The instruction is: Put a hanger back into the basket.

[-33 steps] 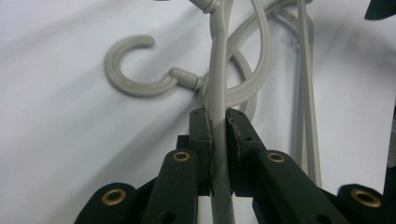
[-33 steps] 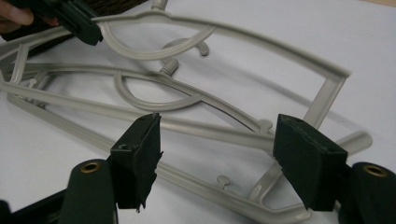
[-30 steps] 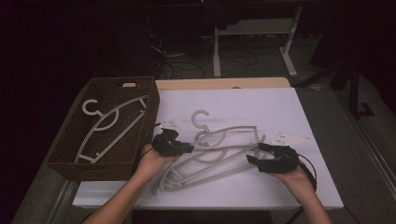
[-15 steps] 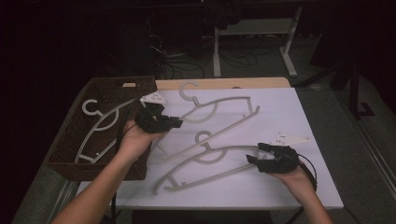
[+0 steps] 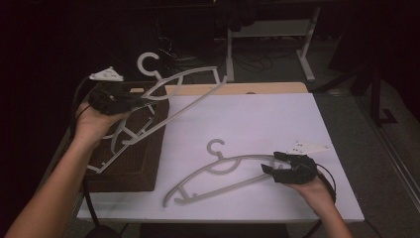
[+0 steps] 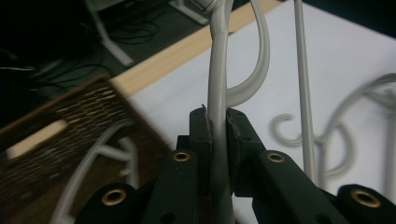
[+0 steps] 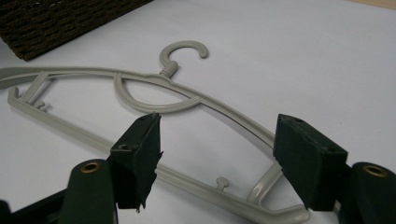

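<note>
My left gripper [image 5: 138, 100] is raised over the wicker basket [image 5: 143, 171], shut on one arm of a grey plastic hanger [image 5: 188, 102] that hangs in the air, hook up. In the left gripper view my gripper [image 6: 218, 116] has both pads pressed on that hanger's arm [image 6: 217, 70]. A second grey hanger [image 5: 218, 171] lies flat on the white table [image 5: 257, 119]. My right gripper [image 5: 271, 162] rests at its right end, open. In the right gripper view the gripper [image 7: 217, 140] stands wide over this hanger [image 7: 187, 100] without touching it.
The dark wicker basket [image 6: 56, 140] stands at the table's left edge with another grey hanger [image 5: 101, 163] lying in it. A wooden strip [image 5: 237, 89] runs along the table's far edge. Table legs and cables stand beyond in the dark.
My left gripper has lifted its hanger off the table and carried it up and left, over the basket. The right gripper and the second hanger have stayed put.
</note>
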A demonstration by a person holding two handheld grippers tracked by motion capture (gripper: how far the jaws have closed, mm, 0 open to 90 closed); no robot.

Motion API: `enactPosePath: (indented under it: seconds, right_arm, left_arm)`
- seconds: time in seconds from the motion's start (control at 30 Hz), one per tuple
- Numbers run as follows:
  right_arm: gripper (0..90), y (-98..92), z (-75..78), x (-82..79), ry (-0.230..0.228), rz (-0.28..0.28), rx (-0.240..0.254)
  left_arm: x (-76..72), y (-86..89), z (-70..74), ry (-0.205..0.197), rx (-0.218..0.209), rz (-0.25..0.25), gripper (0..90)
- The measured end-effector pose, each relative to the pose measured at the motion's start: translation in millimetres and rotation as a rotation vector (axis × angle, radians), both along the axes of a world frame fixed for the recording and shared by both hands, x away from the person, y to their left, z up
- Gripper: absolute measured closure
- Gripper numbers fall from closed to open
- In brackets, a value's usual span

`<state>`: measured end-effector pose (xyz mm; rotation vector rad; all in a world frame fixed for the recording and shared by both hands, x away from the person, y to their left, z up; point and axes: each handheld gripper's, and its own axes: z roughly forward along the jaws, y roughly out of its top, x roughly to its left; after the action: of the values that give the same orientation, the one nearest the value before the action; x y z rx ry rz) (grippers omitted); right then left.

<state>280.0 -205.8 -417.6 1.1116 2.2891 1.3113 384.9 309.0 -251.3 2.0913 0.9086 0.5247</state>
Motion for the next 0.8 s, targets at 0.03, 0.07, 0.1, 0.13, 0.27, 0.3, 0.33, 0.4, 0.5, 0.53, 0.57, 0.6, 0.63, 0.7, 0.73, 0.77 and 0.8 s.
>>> enactPosePath:
  seconds: [0.03, 0.07, 0.1, 0.13, 0.27, 0.3, 0.33, 0.4, 0.5, 0.53, 0.57, 0.6, 0.63, 0.7, 0.73, 0.77, 0.8]
  right_arm:
    - [31.3, 0.2, -0.1, 0.0, 0.001, -0.001, -0.001]
    - [31.3, 0.3, -0.2, 0.1, 0.001, 0.000, -0.002]
    - [31.3, 0.4, -0.3, 0.2, 0.002, -0.001, -0.002]
    - [31.4, 0.4, -0.4, 0.2, 0.004, 0.000, -0.003]
    - [31.4, 0.5, -0.9, 1.0, 0.006, -0.003, -0.004]
    - [31.4, 0.7, -1.0, 1.3, 0.007, -0.002, -0.005]
    - [31.4, 0.9, -1.1, 1.4, 0.008, -0.002, -0.005]
    - [31.4, 1.4, -1.4, 1.8, 0.007, -0.001, -0.006]
    - [31.3, 1.8, -1.4, 2.1, 0.008, -0.001, -0.006]
    - [31.4, 1.7, -1.5, 2.2, 0.007, -0.001, -0.005]
    - [31.4, 1.6, -1.5, 2.3, 0.009, -0.002, -0.006]
    - [31.4, 1.3, -1.6, 2.5, 0.010, -0.003, -0.006]
    - [31.3, 1.1, -1.6, 2.5, 0.010, -0.004, -0.006]
    - [31.4, 0.8, -1.5, 2.5, 0.010, -0.004, -0.005]
    - [31.3, 0.7, -1.5, 2.5, 0.010, -0.004, -0.005]
    - [31.3, 0.8, -1.5, 2.4, 0.011, -0.005, -0.005]
    - [31.3, 0.9, -1.6, 2.4, 0.011, -0.005, -0.006]
  left_arm:
    - [0.3, 8.9, -0.4, -0.003, 0.005, 0.019, 82.5]
    - [0.4, 17.7, -1.2, -0.008, 0.007, 0.036, 82.5]
    - [0.5, 26.5, -2.4, -0.008, 0.006, 0.052, 82.5]
    - [0.6, 35.1, -4.1, -0.008, 0.004, 0.068, 82.5]
    - [1.3, 66.4, -13.3, -0.008, 0.023, 0.141, 82.5]
    - [1.8, 73.4, -15.8, -0.008, 0.033, 0.155, 82.5]
    - [2.3, 79.9, -18.3, -0.004, 0.038, 0.173, 82.6]
    - [3.2, 91.1, -23.5, -0.001, 0.054, 0.205, 82.6]
    - [3.8, 104.5, -30.5, 0.002, 0.082, 0.245, 82.6]
    - [3.9, 108.4, -32.9, 0.003, 0.082, 0.259, 82.7]
    - [3.8, 112.3, -35.1, 0.005, 0.084, 0.268, 82.6]
    - [3.7, 115.7, -37.3, 0.008, 0.084, 0.277, 82.7]
    - [3.7, 118.7, -39.6, 0.012, 0.082, 0.284, 82.6]
    - [3.4, 123.3, -44.2, 0.018, 0.086, 0.298, 82.7]
    - [3.4, 124.9, -46.9, 0.025, 0.087, 0.302, 82.7]
    - [3.5, 125.9, -50.0, 0.032, 0.087, 0.302, 82.7]
    - [3.6, 126.2, -54.3, 0.043, 0.092, 0.304, 82.7]
